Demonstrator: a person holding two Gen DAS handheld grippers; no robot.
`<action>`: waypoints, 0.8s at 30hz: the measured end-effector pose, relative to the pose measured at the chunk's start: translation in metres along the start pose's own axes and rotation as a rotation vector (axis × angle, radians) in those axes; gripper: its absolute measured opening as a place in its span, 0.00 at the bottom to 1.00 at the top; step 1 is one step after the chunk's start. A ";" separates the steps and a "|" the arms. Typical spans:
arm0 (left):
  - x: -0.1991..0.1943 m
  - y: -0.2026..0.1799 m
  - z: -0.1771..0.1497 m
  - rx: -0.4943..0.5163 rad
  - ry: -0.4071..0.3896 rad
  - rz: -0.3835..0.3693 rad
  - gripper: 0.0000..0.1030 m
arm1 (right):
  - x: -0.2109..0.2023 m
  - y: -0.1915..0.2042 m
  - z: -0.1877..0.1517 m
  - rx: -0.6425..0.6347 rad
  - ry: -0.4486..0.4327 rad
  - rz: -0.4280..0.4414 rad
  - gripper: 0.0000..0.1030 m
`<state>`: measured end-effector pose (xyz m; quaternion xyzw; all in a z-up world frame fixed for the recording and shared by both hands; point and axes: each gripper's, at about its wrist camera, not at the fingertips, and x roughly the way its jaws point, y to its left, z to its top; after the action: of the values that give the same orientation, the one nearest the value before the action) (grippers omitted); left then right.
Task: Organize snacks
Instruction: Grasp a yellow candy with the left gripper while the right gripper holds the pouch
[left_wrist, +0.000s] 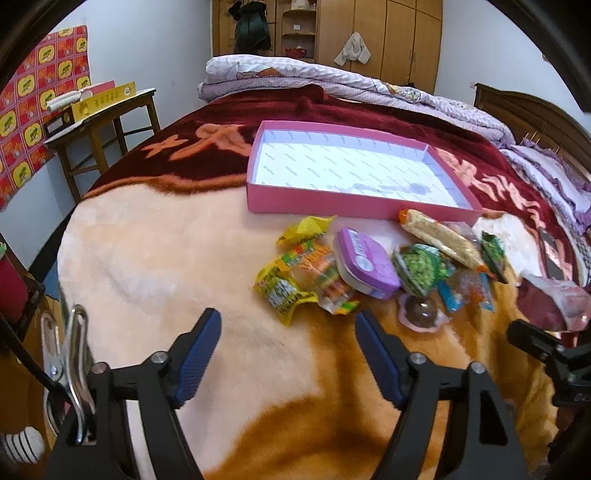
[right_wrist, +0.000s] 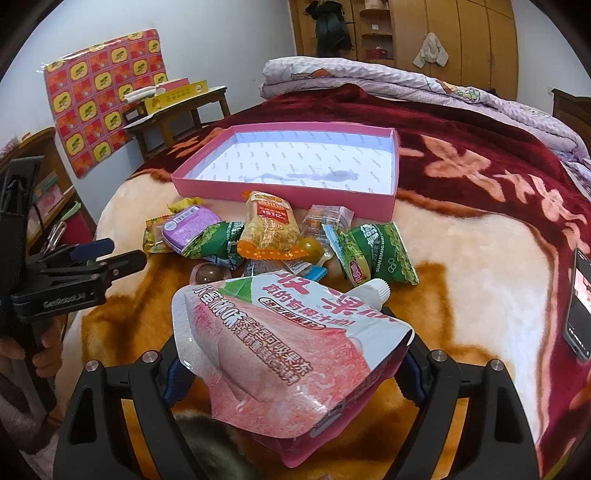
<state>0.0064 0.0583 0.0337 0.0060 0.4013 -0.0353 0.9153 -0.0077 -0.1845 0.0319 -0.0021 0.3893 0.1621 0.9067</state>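
Note:
A shallow pink box (left_wrist: 317, 201) (right_wrist: 280, 194) with a white printed floor lies empty on the blanket-covered bed. In front of it sits a heap of snacks: yellow packets (left_wrist: 284, 291), a purple-lidded tub (left_wrist: 365, 264) (right_wrist: 188, 227), green packets (left_wrist: 421, 269) (right_wrist: 380, 254), an orange noodle packet (left_wrist: 443, 240) (right_wrist: 269, 229) and a brown jelly cup (left_wrist: 421, 314). My left gripper (left_wrist: 288, 317) stands open just short of the yellow packets, with nothing between its blue pads. My right gripper (right_wrist: 291, 369) is shut on a large pink spouted pouch (right_wrist: 295, 350), held above the blanket near the heap.
A phone (right_wrist: 578, 306) lies on the blanket at the right. A folded lilac quilt (left_wrist: 332, 77) lies behind the box. A wooden table (left_wrist: 103, 110) with a yellow carton stands left of the bed. A metal clip (left_wrist: 74, 350) hangs beside my left gripper.

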 end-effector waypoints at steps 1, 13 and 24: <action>0.004 0.001 0.002 0.003 0.001 0.003 0.72 | 0.000 -0.001 0.000 0.001 -0.001 0.002 0.85; 0.028 0.004 0.012 0.040 0.035 -0.092 0.42 | 0.002 -0.004 0.006 0.013 0.011 0.019 0.85; 0.019 0.004 0.010 0.035 0.007 -0.082 0.14 | 0.000 -0.006 0.008 0.025 0.005 0.016 0.85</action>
<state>0.0271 0.0607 0.0260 0.0056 0.4036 -0.0796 0.9115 -0.0001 -0.1893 0.0366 0.0119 0.3937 0.1645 0.9043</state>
